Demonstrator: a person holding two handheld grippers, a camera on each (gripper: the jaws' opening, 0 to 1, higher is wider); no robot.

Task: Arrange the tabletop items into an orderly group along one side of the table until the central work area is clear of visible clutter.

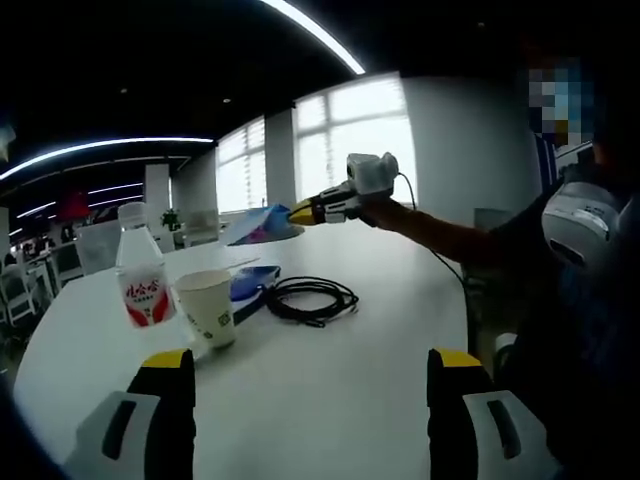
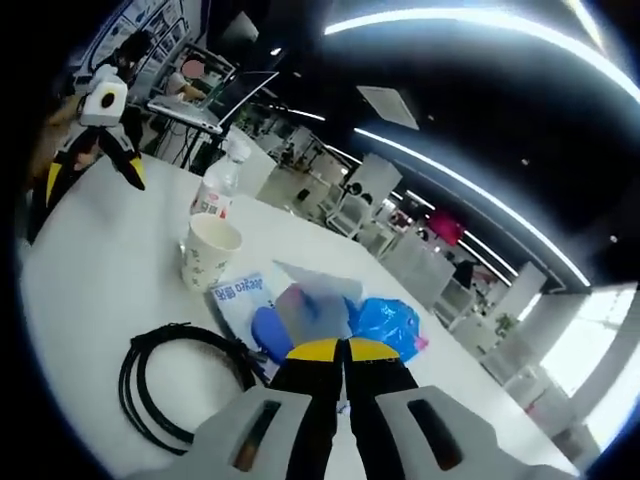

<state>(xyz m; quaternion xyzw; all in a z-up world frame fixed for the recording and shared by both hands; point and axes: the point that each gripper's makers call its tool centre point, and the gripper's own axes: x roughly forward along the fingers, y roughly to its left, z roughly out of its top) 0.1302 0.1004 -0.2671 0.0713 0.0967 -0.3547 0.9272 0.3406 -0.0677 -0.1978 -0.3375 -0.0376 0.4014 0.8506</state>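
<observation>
My left gripper (image 1: 310,365) hovers open over the near part of the white table (image 1: 330,400), nothing between its jaws. Ahead of it stand a paper cup (image 1: 207,308) and a water bottle (image 1: 143,272) with a red label. A blue packet (image 1: 254,281) and a coiled black cable (image 1: 310,298) lie behind them. My right gripper (image 1: 300,212) reaches in from the right, shut on a blue plastic bag (image 1: 262,225) lifted above the table. In the right gripper view its jaws (image 2: 342,348) are closed on that bag (image 2: 385,322), above the packet (image 2: 238,294), cable (image 2: 175,385), cup (image 2: 207,250) and bottle (image 2: 215,190).
The left gripper (image 2: 95,178) shows open at the table's far edge in the right gripper view. A person's arm and body stand at the right of the left gripper view. Chairs (image 1: 55,265) and other tables surround this one.
</observation>
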